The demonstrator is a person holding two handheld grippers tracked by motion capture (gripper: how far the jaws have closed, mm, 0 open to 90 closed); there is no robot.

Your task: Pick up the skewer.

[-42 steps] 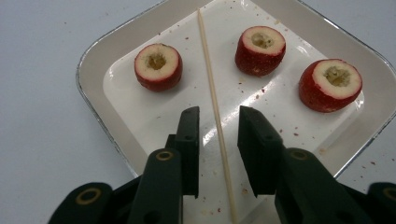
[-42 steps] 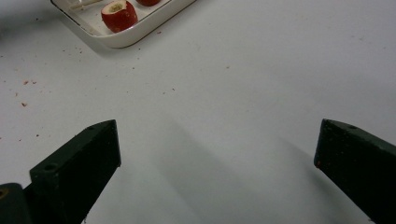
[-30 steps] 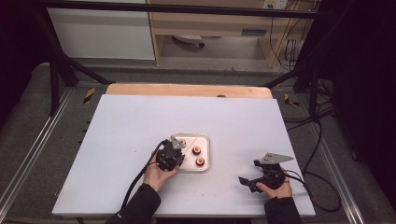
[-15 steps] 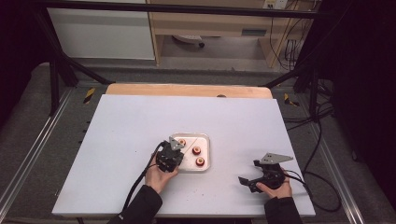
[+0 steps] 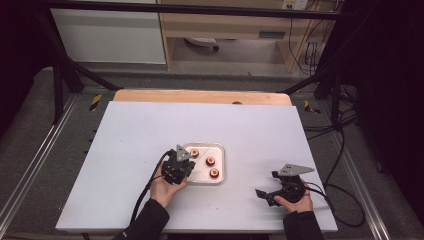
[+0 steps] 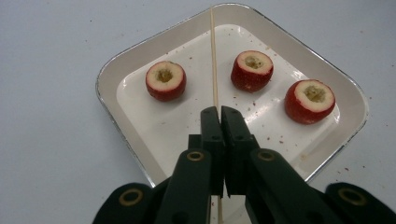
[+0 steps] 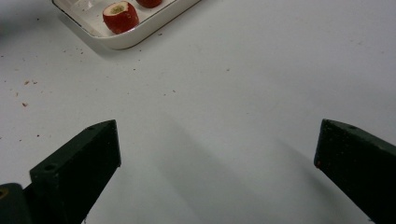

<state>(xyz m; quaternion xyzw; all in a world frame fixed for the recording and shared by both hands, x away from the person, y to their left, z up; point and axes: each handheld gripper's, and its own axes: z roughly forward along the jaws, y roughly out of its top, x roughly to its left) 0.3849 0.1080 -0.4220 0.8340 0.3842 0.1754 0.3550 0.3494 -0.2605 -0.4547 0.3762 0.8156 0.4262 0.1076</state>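
Note:
A white metal tray [image 6: 107, 74] holds three red cored fruits [image 6: 165, 80] [image 6: 252, 70] [image 6: 310, 101], cut side up. My left gripper [image 6: 219, 112] hovers over the tray's near edge, shut on a thin wooden skewer [image 6: 213, 56] that runs away between the left and middle fruit. In the high view this left gripper [image 5: 182, 156] sits at the left side of the tray [image 5: 220, 172]. My right gripper [image 5: 267, 184] rests on the table to the tray's right; its jaws stand wide open over bare table, right gripper [image 7: 215, 163] holding nothing.
The white table top [image 5: 125, 150] has free room on all sides of the tray. Small crumbs lie near the tray [image 7: 140, 37]. A wooden board [image 5: 200, 96] runs along the far edge. Cables trail from both grippers toward the near edge.
The left gripper has shifted very slightly toward the near left at the tray's edge. The right gripper has stayed in place.

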